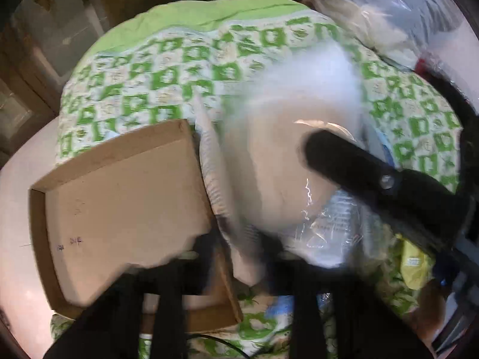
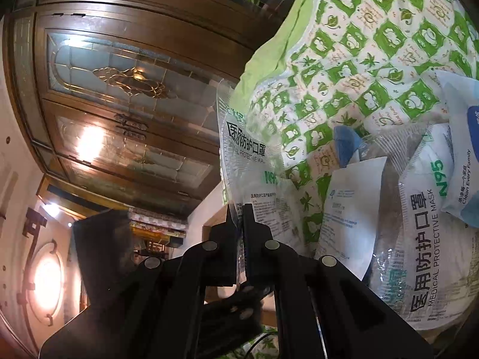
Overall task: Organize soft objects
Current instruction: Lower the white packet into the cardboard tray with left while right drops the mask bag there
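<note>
While I worked from the left wrist view, my left gripper (image 1: 239, 239) was blurred at six o'clock, and I could not tell whether it was released or clenched; a white packet (image 1: 287, 161) smeared across the centre, with the cardboard tray (image 1: 119, 197) at nine o'clock on the green patterned quilt (image 1: 155, 68) and my right gripper's finger (image 1: 353, 164) crossing in at three o'clock. From the right wrist view, my right gripper (image 2: 241, 230) was clenched on the lower edge of a clear N95 mask packet (image 2: 245, 146), which stood upright above the jaws at twelve o'clock. More mask packets (image 2: 419, 224) lay heaped on the quilt at three o'clock. I judged the step to be carrying this packet to the tray; the next move called for swinging it over the tray's floor before letting go. Motion blur hid the left fingers, and the tray barely showed in the right view.
</note>
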`<state>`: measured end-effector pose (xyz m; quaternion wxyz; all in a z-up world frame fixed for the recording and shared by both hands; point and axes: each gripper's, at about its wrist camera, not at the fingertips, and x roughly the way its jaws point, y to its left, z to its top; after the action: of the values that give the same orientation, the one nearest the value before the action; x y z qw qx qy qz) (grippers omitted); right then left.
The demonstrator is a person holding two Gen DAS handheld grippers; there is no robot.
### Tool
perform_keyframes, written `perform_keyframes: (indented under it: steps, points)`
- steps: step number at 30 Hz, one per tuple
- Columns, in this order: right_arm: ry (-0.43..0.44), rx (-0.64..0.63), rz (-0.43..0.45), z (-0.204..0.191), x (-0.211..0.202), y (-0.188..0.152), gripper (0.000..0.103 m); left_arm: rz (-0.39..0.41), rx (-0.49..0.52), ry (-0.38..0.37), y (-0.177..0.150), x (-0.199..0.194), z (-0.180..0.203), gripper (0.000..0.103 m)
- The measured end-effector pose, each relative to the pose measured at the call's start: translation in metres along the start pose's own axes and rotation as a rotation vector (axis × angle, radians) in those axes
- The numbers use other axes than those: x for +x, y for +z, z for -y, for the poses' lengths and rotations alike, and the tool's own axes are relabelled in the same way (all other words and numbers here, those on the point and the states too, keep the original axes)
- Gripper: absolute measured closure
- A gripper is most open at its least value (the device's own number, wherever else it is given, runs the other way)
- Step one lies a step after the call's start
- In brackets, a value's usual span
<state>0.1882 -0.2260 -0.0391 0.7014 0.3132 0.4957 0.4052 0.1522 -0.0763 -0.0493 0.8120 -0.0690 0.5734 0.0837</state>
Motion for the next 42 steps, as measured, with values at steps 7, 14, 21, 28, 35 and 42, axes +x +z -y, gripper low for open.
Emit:
perform_keyframes:
  steps: [7, 14, 21, 28, 35, 42]
  points:
    - [-0.094, -0.019, 0.051, 0.006, -0.007, 0.004, 0.099, 0.122, -0.139, -0.253, -0.014, -0.030, -0.033, 0.098]
    - [-0.160, -0.064, 0.194, -0.004, -0.036, 0.003, 0.100, 0.294, -0.440, -0.487, -0.056, -0.073, -0.139, 0.098]
    - [0.087, -0.211, 0.009, -0.054, 0.004, -0.022, 0.100, 0.244, -0.608, -0.436, -0.085, -0.041, -0.223, 0.098]
    - [-0.206, -0.296, -0.285, -0.071, 0.103, -0.060, 0.100, 0.204, -0.576, -0.299, -0.095, -0.025, -0.228, 0.097]
    - [-0.604, -0.378, -0.332, -0.047, 0.133, -0.063, 0.100, 0.136, -0.622, -0.225, -0.099, -0.003, -0.244, 0.096]
    - [-0.640, -0.308, -0.387, -0.024, 0.133, -0.050, 0.099, 0.130, -0.543, 0.017, -0.098, -0.003, -0.221, 0.088]
